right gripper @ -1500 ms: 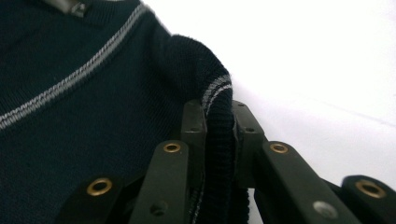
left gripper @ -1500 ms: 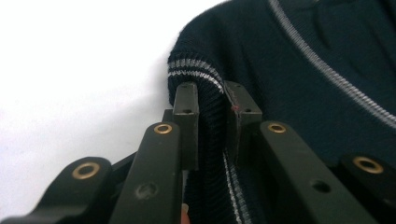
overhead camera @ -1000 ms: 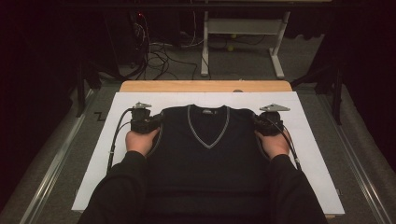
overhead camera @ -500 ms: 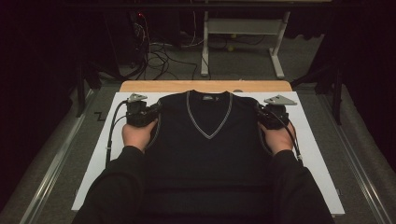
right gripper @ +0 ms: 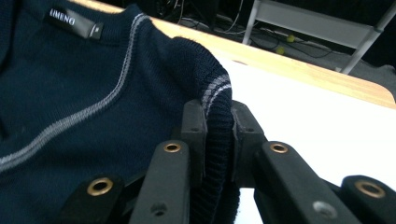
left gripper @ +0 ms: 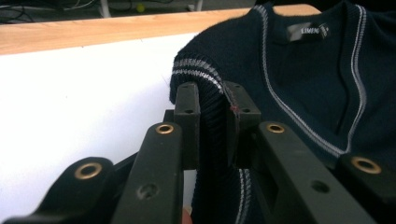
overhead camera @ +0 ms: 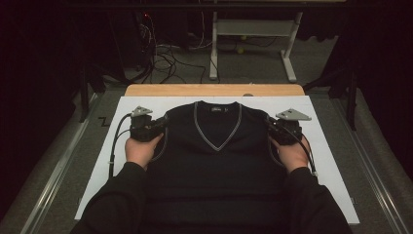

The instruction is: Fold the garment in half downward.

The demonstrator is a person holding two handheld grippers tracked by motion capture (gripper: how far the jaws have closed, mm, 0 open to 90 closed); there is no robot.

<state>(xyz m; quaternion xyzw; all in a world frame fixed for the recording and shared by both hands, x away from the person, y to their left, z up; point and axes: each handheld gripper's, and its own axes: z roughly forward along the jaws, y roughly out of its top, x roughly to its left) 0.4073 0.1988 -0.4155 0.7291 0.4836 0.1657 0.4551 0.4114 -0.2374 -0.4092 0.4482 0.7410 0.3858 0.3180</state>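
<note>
The navy vest [overhead camera: 216, 156] lies flat at the centre of the white bench [overhead camera: 331, 161], its hem cut off at the bottom of the frame behind the person's dark sleeves. The left gripper [left gripper: 212, 112] is clamped on one ribbed armhole edge and the right gripper [right gripper: 218, 128] on the other, each jaw pair hiding the fabric it pinches.

Neck label [right gripper: 73, 22] on vest [right gripper: 70, 116] — reads "LIMENO"

A wooden counter [overhead camera: 214, 90] carries a white sheet [overhead camera: 331, 161] that covers most of its top, leaving a bare wood strip along the far edge; a dark navy V-neck vest [overhead camera: 216, 161] lies flat on the sheet, neck towards that strip.
</note>
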